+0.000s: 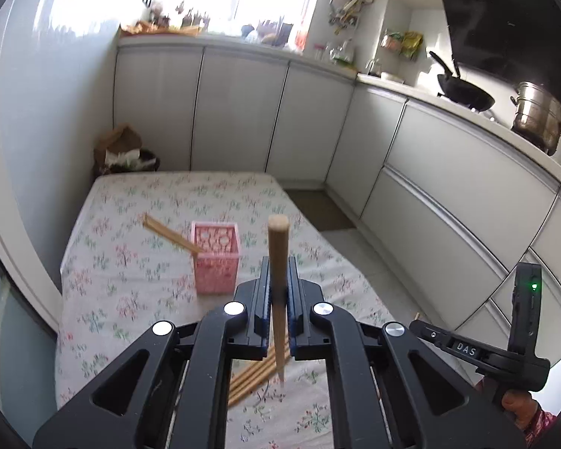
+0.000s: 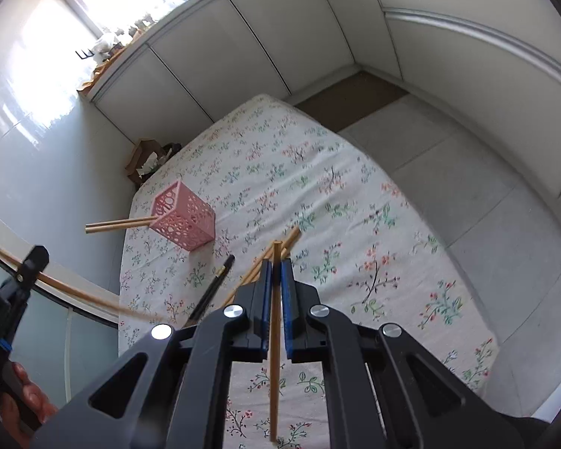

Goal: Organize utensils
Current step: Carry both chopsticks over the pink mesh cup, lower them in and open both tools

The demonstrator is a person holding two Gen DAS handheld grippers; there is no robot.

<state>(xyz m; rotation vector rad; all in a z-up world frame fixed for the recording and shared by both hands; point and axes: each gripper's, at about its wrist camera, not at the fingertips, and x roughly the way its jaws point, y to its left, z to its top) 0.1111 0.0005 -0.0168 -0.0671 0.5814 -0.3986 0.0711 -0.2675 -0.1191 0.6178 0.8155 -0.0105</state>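
The left gripper was closed on a single wooden chopstick, pinched between the blue pads roughly at mid-length. Its blunt end stood up beyond the fingertips and its tapered tip hung below the jaws, toward the floral tablecloth; the long axis ran nearly in line with the fingers.

The right gripper was likewise clamped on a second wooden chopstick. Its long axis also followed the fingers, with the blunt end just past the fingertips and the greater length trailing back beneath the tool toward the cloth.

The pink perforated holder stood ahead and to the left of the left gripper, well apart from it, with two chopsticks already leaning out of its open top. From the right gripper it lay ahead and to the left.

Loose wooden chopsticks lay on the cloth immediately beyond and under the right fingertips. A dark chopstick lay just to their left.

Assessment: the chopsticks appeared light, rigid and smooth, and the taper would make them liable to pivot or slide in a two-pad pinch. A hold near mid-length or toward the thicker end would seem steadiest. For insertion, each stick would probably need its axis brought near upright, over the holder's opening.
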